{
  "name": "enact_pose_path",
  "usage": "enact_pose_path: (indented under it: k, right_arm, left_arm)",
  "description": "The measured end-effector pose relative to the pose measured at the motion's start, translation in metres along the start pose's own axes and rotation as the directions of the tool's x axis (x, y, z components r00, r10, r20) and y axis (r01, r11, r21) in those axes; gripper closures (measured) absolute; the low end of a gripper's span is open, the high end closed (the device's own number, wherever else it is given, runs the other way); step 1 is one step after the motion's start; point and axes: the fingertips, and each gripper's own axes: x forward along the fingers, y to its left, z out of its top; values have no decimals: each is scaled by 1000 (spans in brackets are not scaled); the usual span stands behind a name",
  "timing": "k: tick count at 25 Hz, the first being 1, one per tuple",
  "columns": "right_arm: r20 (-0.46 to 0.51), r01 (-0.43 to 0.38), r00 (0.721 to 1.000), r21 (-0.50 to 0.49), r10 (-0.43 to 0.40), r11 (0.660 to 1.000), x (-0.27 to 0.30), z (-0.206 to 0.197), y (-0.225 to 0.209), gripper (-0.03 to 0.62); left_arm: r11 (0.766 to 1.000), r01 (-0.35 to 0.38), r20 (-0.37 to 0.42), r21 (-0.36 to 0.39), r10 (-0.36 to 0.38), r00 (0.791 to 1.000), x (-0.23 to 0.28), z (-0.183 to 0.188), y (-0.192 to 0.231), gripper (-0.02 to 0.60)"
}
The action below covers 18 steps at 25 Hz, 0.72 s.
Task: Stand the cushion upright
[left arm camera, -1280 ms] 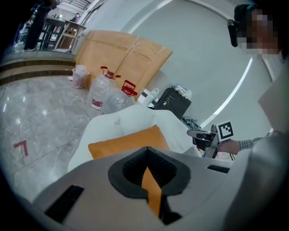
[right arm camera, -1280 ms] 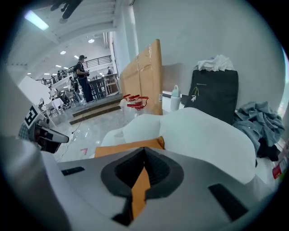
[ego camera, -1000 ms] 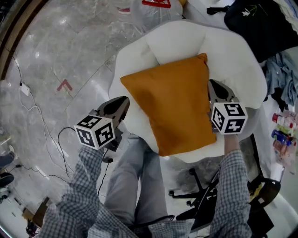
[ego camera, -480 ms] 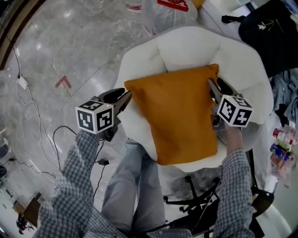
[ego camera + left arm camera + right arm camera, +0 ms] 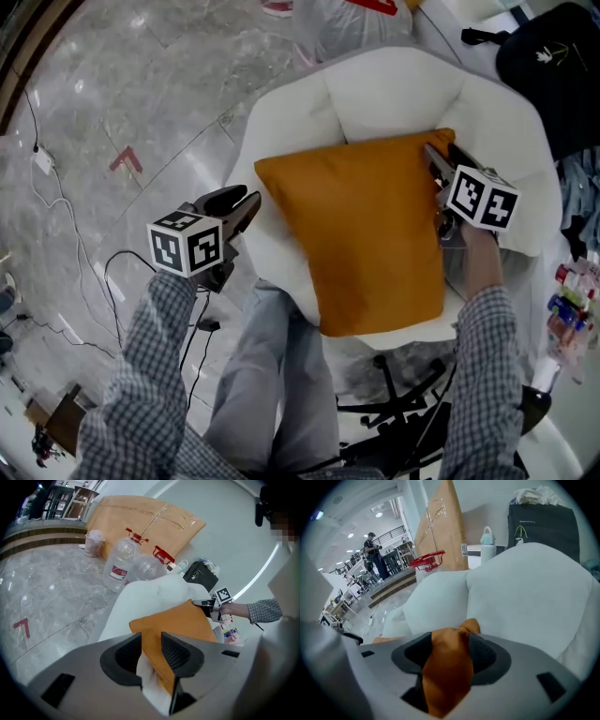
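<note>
Though unclear overhead, cushion (image 5: 447, 667) between jaws

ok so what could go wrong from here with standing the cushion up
Both pairs of jaws have just been opening.
1. The left gripper has white armchair fabric between its jaws beside the orange cushion corner. Closing now might pinch the chair too.
2. The right gripper straddles only the cushion's far corner. Such a small grip could slip, or the soft cushion could fold when lifted.
</note>
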Motion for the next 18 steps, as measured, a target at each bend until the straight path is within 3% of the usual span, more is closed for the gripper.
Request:
enact_pose_path:
  k: [4,10,14,18]
  right_arm:
    - [-35,7,999,10,-7,1000,5,-5,4,410]
    - [-8,11,1000,12,-10,1000,3,-6,5,461]
    - [0,-1,1000,8,1,1000,3,-7,6,474]
    - [15,-6,1000,5,6,1000,3,-7,7,480]
  left_arm:
    - [1000,15,-5,-10,-15,1000,5,-1,3,456]
    - [997,37,-8,-61,-38,999,25,1,11,376]
    - [987,23,41,-162,-17,999,43,6,23,338]
    - [954,61,95,-293,-35,995,59,13,26,314]
